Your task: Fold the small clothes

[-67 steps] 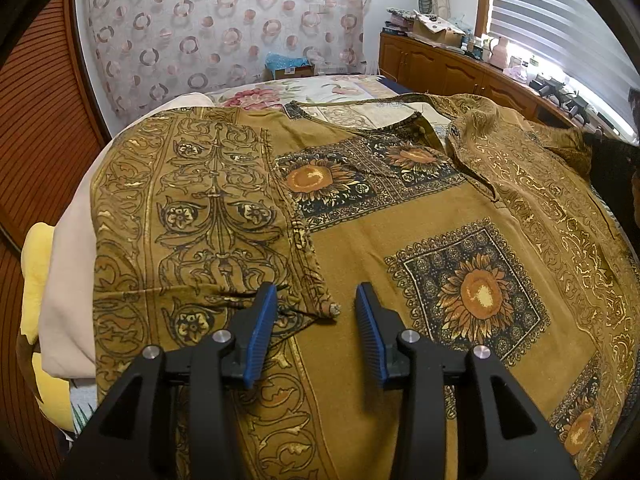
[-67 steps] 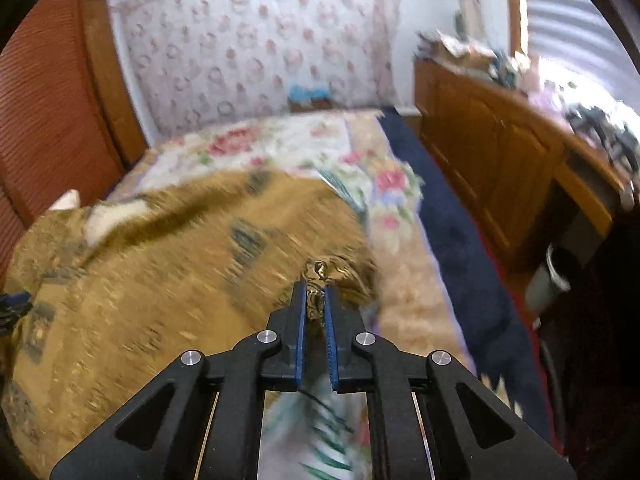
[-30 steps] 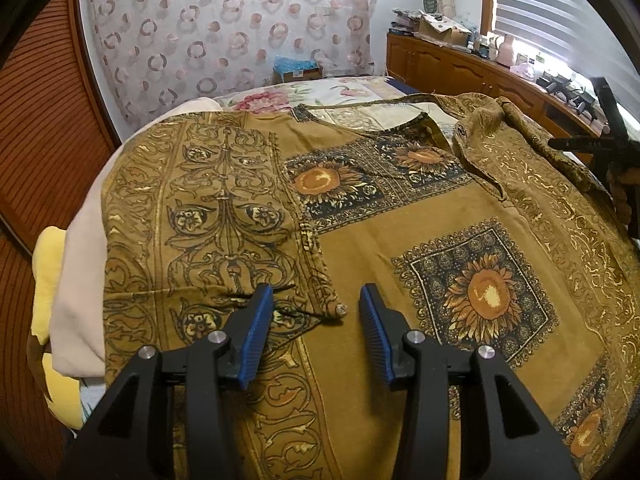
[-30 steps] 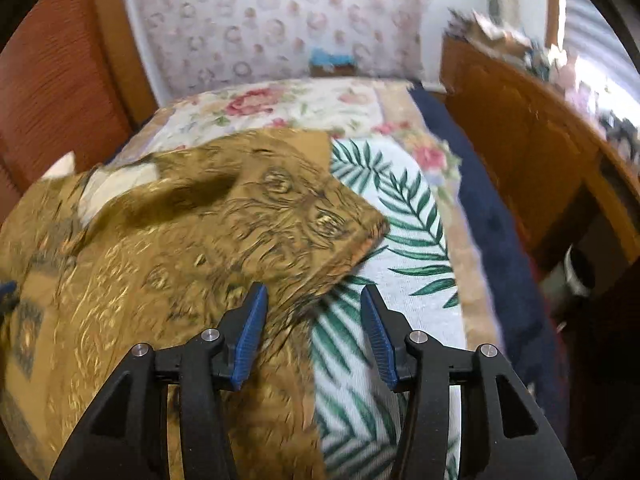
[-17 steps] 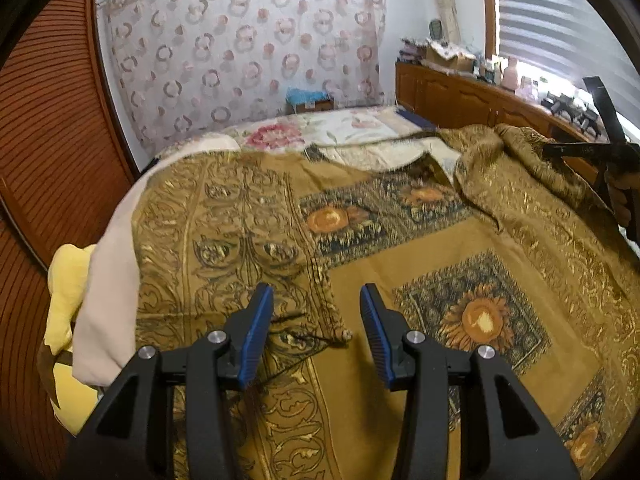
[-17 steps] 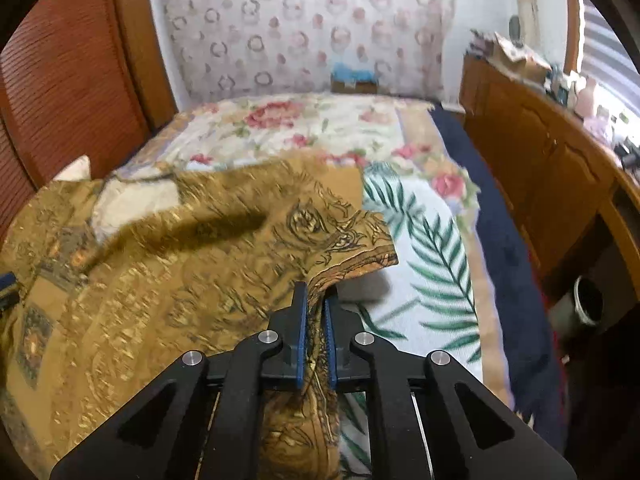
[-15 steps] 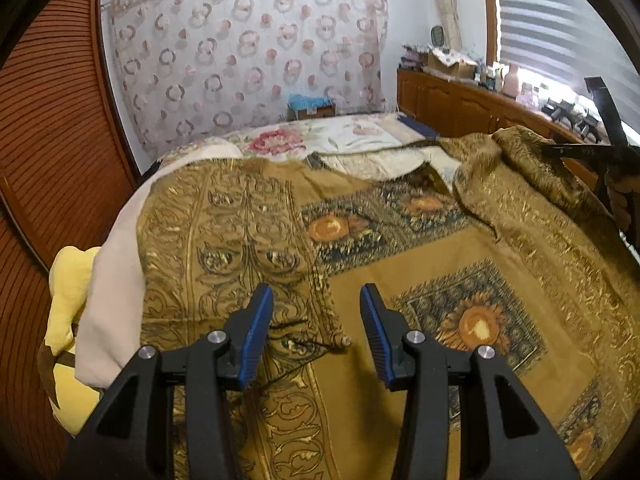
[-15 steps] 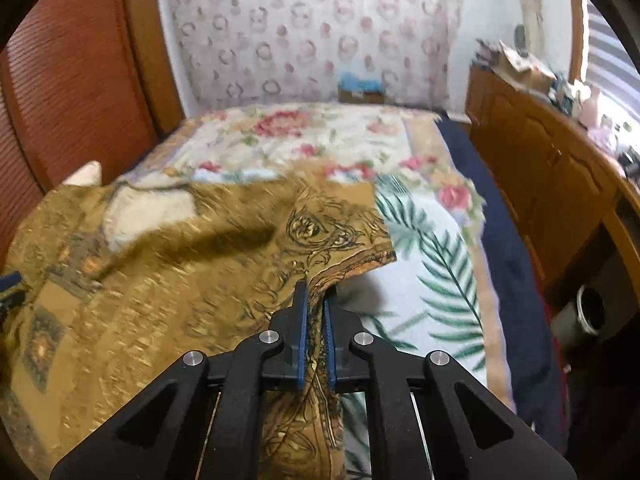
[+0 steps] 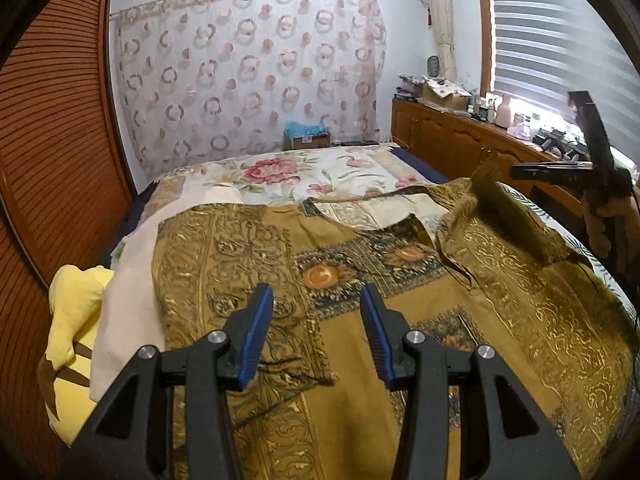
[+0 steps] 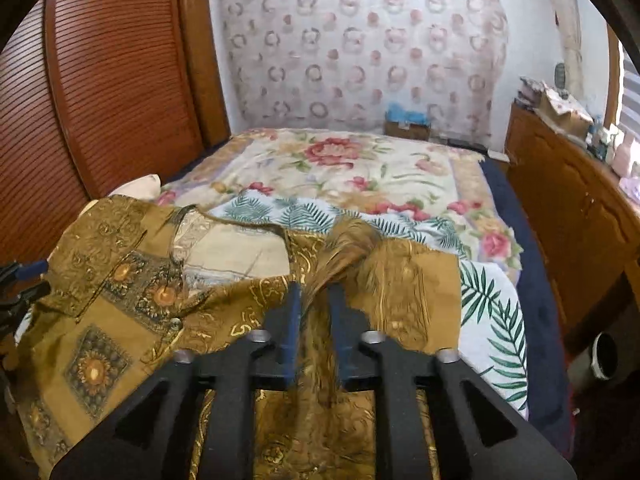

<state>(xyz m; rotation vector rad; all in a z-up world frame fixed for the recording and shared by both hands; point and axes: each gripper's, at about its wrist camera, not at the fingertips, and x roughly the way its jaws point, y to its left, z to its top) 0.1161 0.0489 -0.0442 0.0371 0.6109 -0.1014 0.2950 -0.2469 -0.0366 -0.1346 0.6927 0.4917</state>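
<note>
An ochre garment point(image 9: 520, 320) with gold scrollwork and dark sunflower squares lies spread over the bed; its left side is folded in. My left gripper point(image 9: 316, 336) hovers open above that folded edge with nothing between its fingers. In the right wrist view the garment point(image 10: 120, 320) has its right sleeve lifted into a bunch that runs up between the jaws of my right gripper point(image 10: 314, 320). Those jaws are opening, and the blurred cloth sits loosely in the gap. From the left wrist view the sleeve stands tented at the far right beside the right gripper point(image 9: 516, 170).
The bed has a floral sheet point(image 9: 320, 168) and a palm-leaf cloth point(image 10: 492, 312) under the garment. A cream cloth point(image 9: 132, 280) and a yellow cushion point(image 9: 76, 320) lie at the left edge. A louvred wardrobe point(image 9: 48, 160) stands left, a cluttered wooden cabinet point(image 10: 560, 200) right.
The right gripper shut on the sleeve's edge, lifted it up and inward, and now its jaws have parted again. The left gripper rose and tilted up, staying open.
</note>
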